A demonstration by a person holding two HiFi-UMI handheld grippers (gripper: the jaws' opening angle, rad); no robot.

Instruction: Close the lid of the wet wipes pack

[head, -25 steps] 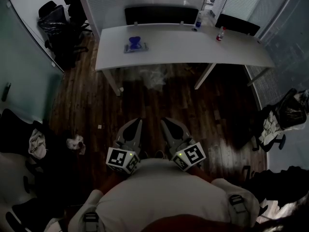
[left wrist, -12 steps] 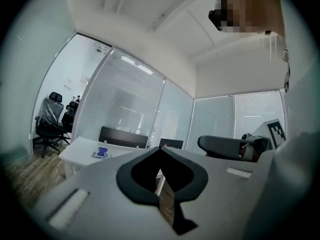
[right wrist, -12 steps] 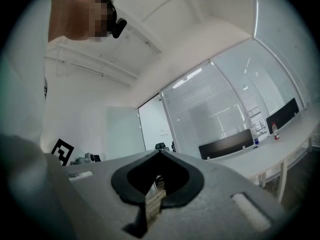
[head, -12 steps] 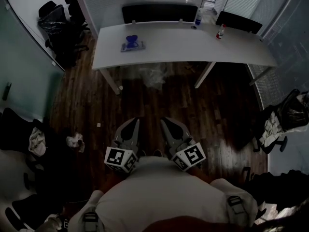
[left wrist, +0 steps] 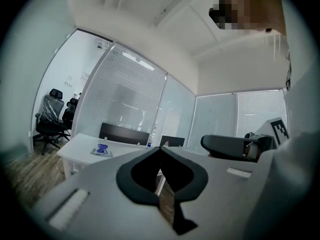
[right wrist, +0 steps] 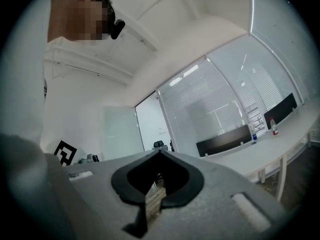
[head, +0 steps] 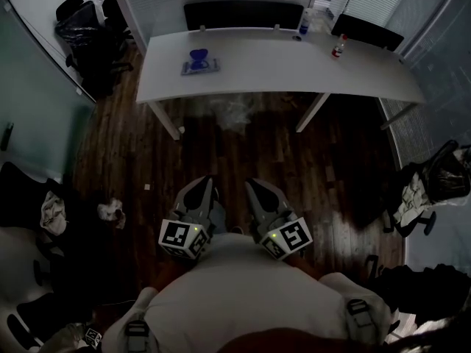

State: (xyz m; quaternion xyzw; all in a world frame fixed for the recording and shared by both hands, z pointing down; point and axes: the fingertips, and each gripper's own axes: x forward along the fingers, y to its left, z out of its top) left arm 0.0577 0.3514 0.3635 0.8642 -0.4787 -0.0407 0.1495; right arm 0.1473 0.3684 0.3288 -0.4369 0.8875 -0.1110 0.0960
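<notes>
Wet wipes pack (head: 200, 63) shifted up-frame, left tool (head: 209, 187) and right tool (head: 252, 187) pressed together

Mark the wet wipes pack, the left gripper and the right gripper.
wet wipes pack (head: 206, 68): head view, on its flat body.
left gripper (head: 208, 184): head view, at its closed tips.
right gripper (head: 252, 184): head view, at its closed tips.
</notes>
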